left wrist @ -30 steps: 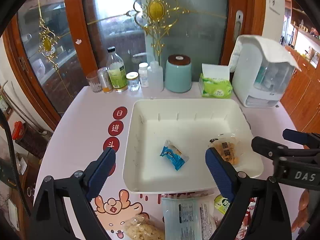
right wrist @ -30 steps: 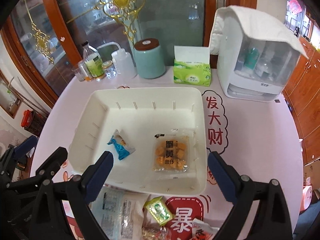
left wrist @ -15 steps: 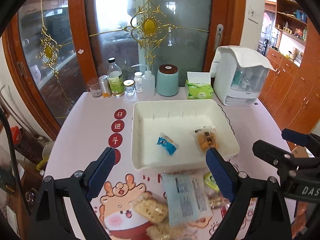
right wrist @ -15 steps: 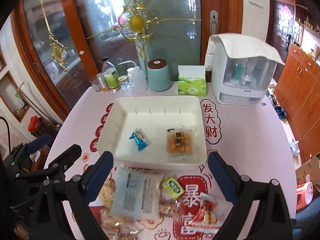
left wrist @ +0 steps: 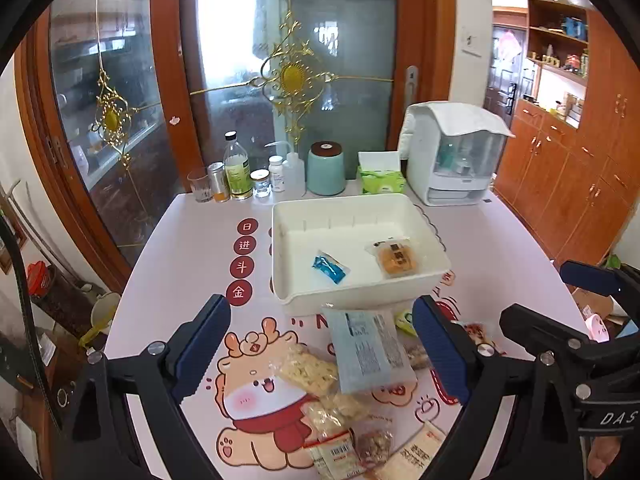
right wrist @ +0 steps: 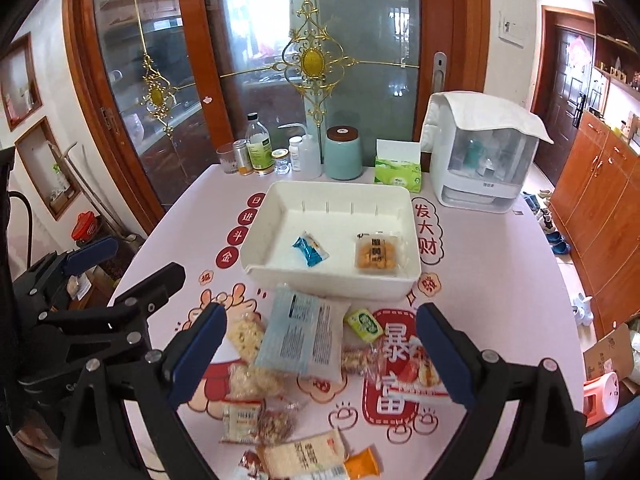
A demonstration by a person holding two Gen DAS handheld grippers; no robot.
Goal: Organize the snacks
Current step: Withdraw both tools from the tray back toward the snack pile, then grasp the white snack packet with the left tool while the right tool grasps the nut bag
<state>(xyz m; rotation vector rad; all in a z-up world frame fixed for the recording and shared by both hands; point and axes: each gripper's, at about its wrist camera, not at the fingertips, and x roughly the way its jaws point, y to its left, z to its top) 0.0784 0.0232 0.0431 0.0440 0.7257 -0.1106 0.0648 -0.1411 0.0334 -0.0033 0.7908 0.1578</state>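
A white bin stands mid-table and holds a small blue packet and an orange biscuit pack. In front of it lie several loose snacks: a large pale blue pack, a small green packet, clear bags of crackers. My left gripper is open and empty above the pile. My right gripper is open and empty above the pile too; it also shows at the right of the left wrist view.
Bottles, jars and a glass, a teal canister, a tissue box and a white appliance line the far table edge before a glass door. Wooden cabinets stand on the right.
Both grippers have pulled back and up from the bin, so more of the table and the snack pile in front of the bin comes into view. Both stay open and empty.
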